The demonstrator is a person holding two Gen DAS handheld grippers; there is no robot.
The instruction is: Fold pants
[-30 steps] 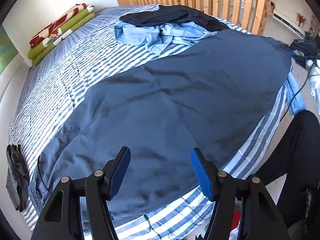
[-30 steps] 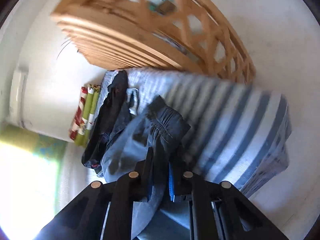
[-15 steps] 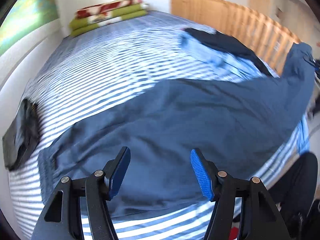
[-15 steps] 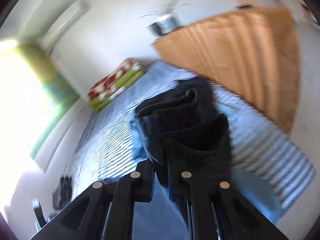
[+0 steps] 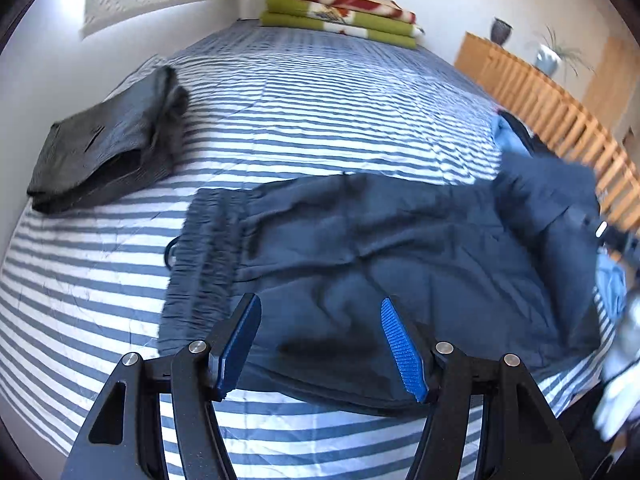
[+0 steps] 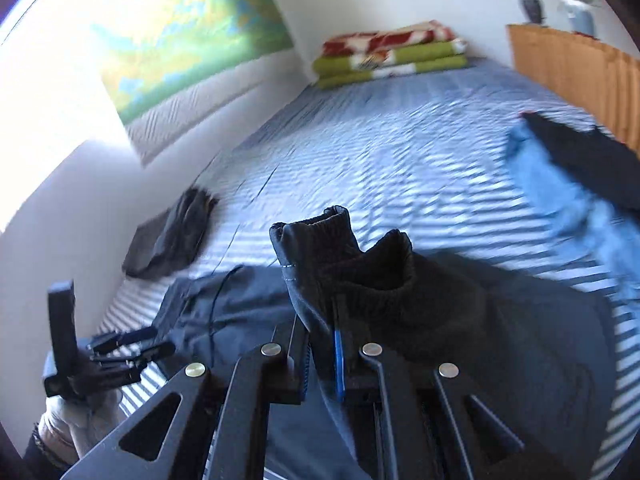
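Observation:
Dark blue pants (image 5: pixel 360 248) lie across the striped bed (image 5: pixel 320 92), their gathered waistband (image 5: pixel 204 256) at the left. My left gripper (image 5: pixel 320 344) hovers open over the pants' near edge, nothing between its blue pads. My right gripper (image 6: pixel 328 344) is shut on the pants' ribbed leg cuffs (image 6: pixel 344 248), which stand up above its fingers over the rest of the pants (image 6: pixel 520 320). In the right wrist view the left gripper (image 6: pixel 132 344) shows at the lower left, held by a hand.
A folded dark grey garment (image 5: pixel 108 148) lies at the bed's left edge against the wall. Folded green and red blankets (image 5: pixel 340 12) sit at the far end. Light blue and black clothes (image 6: pixel 568 176) are piled at the right by a wooden slatted frame (image 5: pixel 560 112).
The right gripper has carried the leg cuffs from the bed's right end over toward the waistband side. The left wrist view has swung left, bringing the waistband and grey garment into sight.

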